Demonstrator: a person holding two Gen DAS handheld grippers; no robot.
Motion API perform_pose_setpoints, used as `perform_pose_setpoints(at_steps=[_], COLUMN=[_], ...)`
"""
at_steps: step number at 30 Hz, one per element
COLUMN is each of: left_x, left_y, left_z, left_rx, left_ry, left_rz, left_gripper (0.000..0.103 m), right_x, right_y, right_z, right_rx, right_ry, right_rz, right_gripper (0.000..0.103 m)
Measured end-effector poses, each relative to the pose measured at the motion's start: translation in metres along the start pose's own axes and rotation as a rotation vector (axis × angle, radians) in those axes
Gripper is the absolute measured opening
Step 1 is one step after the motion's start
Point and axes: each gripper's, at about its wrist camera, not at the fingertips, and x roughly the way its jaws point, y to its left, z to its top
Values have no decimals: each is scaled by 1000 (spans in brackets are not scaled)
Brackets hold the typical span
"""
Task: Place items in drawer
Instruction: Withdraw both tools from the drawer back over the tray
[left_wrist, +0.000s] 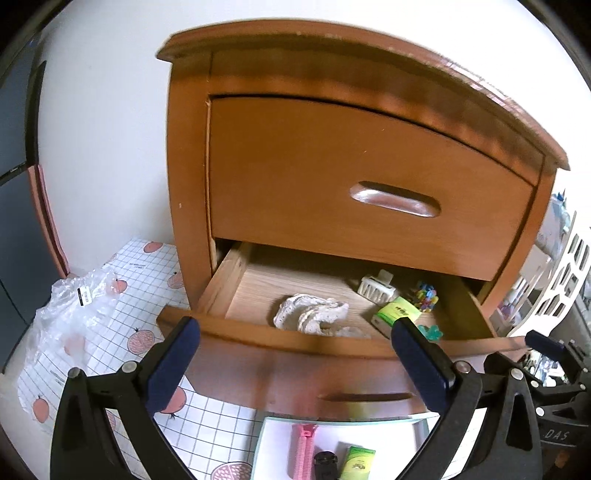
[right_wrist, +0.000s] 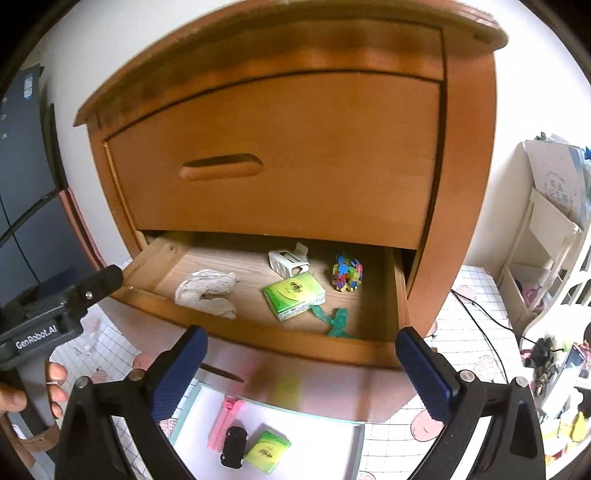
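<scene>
The lower drawer (left_wrist: 280, 334) (right_wrist: 258, 332) of a wooden nightstand stands pulled out. Inside lie a white lace cloth (left_wrist: 310, 314) (right_wrist: 207, 288), a white clip (left_wrist: 376, 286) (right_wrist: 288, 262), a green box (left_wrist: 397, 312) (right_wrist: 295, 295), a colourful bead toy (left_wrist: 426, 297) (right_wrist: 347, 275) and a teal piece (right_wrist: 334, 321). On the floor below, a white tray (left_wrist: 280, 435) (right_wrist: 325, 432) holds a pink comb (left_wrist: 304, 450) (right_wrist: 223, 424), a black toy car (right_wrist: 233, 446) and a second green box (left_wrist: 356, 463) (right_wrist: 267, 450). My left gripper (left_wrist: 295, 365) and right gripper (right_wrist: 301, 369) both hang open and empty before the drawer front.
The upper drawer (left_wrist: 369, 177) is closed. A crumpled clear plastic bag (left_wrist: 74, 306) lies on the patterned floor mat at left. White shelving (right_wrist: 546, 229) with clutter stands to the right. A hand (right_wrist: 33, 391) holds the left gripper's body (right_wrist: 48, 317) in the right wrist view.
</scene>
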Motion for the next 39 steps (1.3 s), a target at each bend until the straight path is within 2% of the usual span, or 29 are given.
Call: perform_pose_setpoints(at_steps=[4, 7, 14, 24, 32, 34, 39], left_x=[-12, -10, 21, 52, 57, 56, 59], left_y=[1, 1, 7, 16, 20, 22, 26], left_z=[-27, -54, -120, -202, -225, -228, -239], left_rx=[1, 4, -25, -61, -100, -119, -165], left_ry=[-17, 29, 262, 568, 694, 724, 782], left_rz=[-21, -45, -69, -25, 2, 5, -2], left_gripper=[103, 103, 103, 103, 99, 89, 77], right_x=[-8, -1, 29, 60, 74, 77, 82], right_y=[3, 4, -1, 1, -9, -12, -14], right_z=[-29, -60, -129, -208, -224, -225, -226], right_rx=[-3, -5, 69, 97, 142, 147, 159], right_ry=[-9, 52, 209, 387, 438, 445, 450], right_rz=[19, 24, 34, 37, 47, 42, 41], right_gripper=[103, 103, 103, 103, 103, 103, 103])
